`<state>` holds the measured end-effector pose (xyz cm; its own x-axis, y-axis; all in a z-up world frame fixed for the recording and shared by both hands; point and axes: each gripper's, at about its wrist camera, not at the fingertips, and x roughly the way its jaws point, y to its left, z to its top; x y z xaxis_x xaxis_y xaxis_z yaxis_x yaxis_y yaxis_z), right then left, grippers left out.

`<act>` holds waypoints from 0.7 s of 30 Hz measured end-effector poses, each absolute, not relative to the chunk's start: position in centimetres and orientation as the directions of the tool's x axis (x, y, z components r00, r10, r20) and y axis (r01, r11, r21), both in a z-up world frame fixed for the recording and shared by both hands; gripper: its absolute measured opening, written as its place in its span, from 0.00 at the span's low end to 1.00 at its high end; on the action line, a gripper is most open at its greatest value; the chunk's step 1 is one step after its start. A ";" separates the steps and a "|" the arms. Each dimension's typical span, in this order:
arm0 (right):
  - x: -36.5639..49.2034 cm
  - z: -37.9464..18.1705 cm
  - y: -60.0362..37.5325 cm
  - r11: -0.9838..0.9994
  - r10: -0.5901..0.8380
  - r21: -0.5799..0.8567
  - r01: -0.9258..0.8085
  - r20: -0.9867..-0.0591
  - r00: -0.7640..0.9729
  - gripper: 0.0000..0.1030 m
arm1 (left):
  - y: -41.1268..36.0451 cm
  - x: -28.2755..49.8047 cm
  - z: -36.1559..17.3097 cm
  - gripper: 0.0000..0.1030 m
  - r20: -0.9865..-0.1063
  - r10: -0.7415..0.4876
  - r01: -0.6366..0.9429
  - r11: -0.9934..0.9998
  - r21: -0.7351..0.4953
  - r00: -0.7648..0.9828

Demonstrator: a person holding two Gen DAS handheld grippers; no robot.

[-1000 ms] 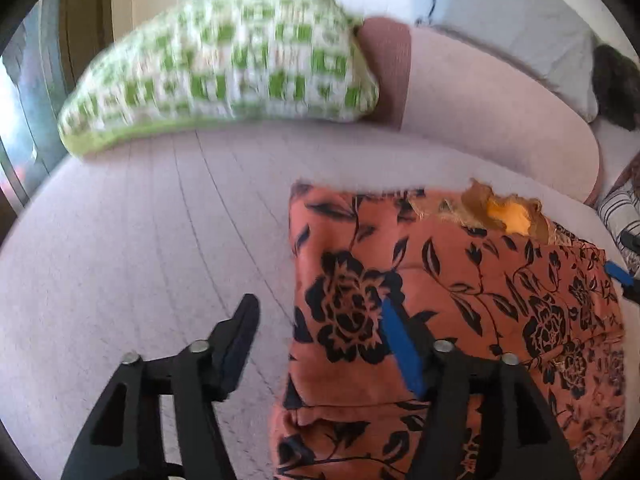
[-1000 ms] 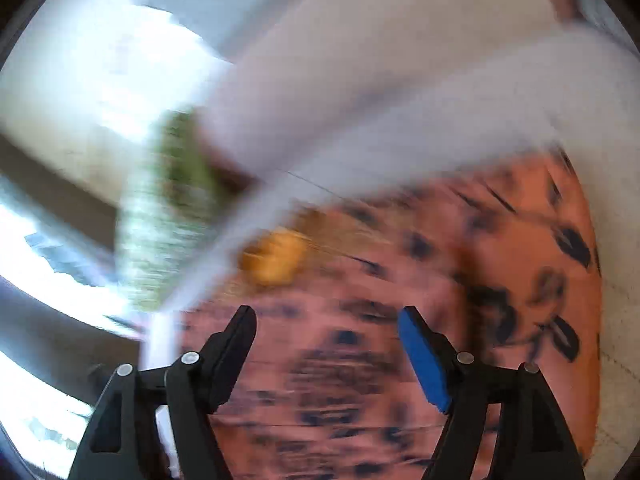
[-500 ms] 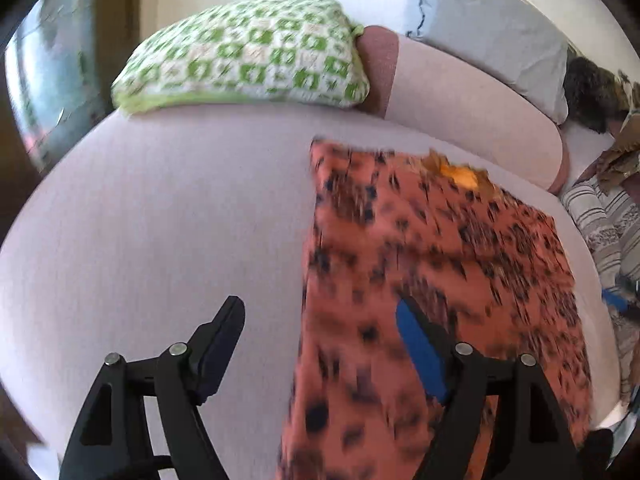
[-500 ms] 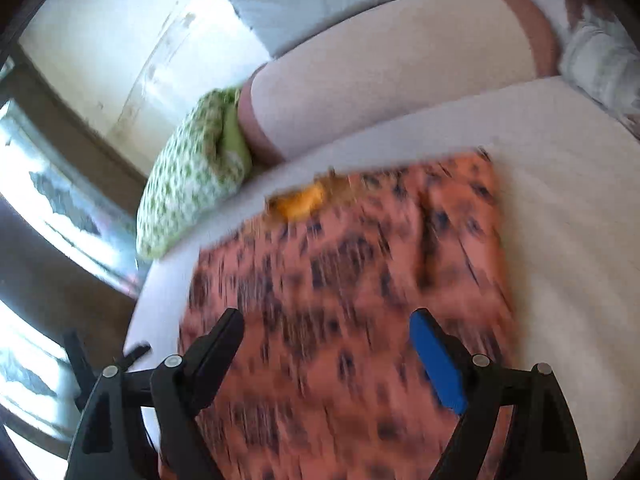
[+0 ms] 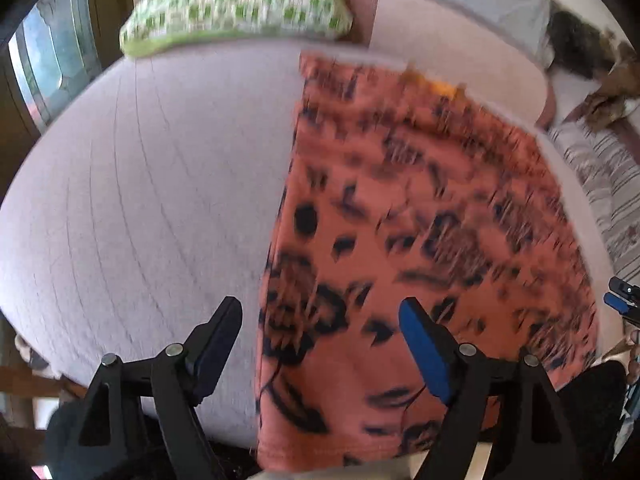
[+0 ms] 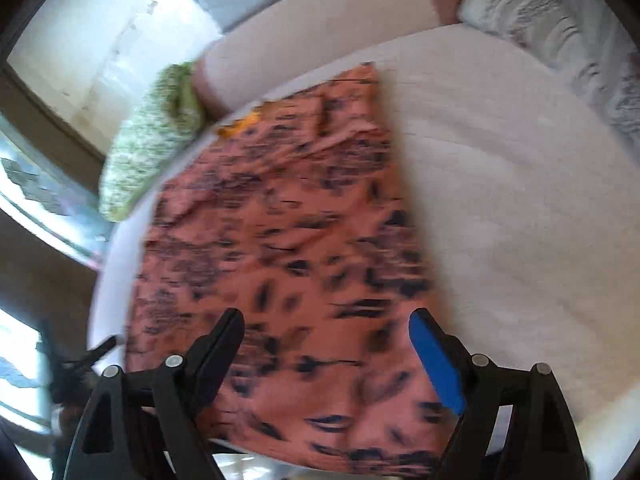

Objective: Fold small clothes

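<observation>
At the bottom of the left wrist view, the left gripper [image 5: 320,332] hangs with its two black fingers spread wide and nothing between them; the inner face of the right-hand finger [image 5: 424,352] carries a blue pad. Directly beyond it lies the orange cloth garment with a black floral print [image 5: 420,220], spread flat and filling the centre and right of the frame, its near edge reaching the front rim of the seat. One finger sits over bare upholstery, the other over the garment, and the picture does not settle whether either touches. The pale pinkish-grey sofa seat [image 5: 140,200] shows bare on the left half. At the far edge of the garment a small yellow-orange patch [image 5: 436,84] peeks out. In the upper left, a green-and-white checked cushion [image 5: 236,4] leans against the sofa backrest. At the right edge lies striped grey-and-white fabric [image 5: 600,176].

In the right wrist view, the right gripper [image 6: 326,340] is likewise parted and empty at the bottom of the frame, above the near portion of the garment [image 6: 280,240]. The seat [image 6: 500,200] is bare on the right; the cushion [image 6: 152,140] sits at upper left. Both frames are motion-blurred.
</observation>
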<state>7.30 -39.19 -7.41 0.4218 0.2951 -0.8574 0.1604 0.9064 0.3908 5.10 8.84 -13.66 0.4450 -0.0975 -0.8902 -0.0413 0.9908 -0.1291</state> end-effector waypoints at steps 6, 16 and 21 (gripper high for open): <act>5.9 -10.3 -37.5 0.928 0.307 0.351 0.129 -0.911 0.275 0.56 | 8.0 3.9 -14.8 0.48 -0.913 -0.054 0.011 0.999 -0.054 0.404; 4.4 -11.3 -36.5 0.916 0.299 0.352 0.190 -0.918 0.261 0.53 | 7.8 1.8 -15.3 0.40 -0.915 -0.073 0.018 0.997 -0.072 0.396; 4.5 -8.5 -37.3 0.806 0.473 0.554 0.208 -0.814 0.337 0.07 | 9.3 1.2 -11.3 0.06 -0.880 -0.202 0.018 0.976 -0.215 0.430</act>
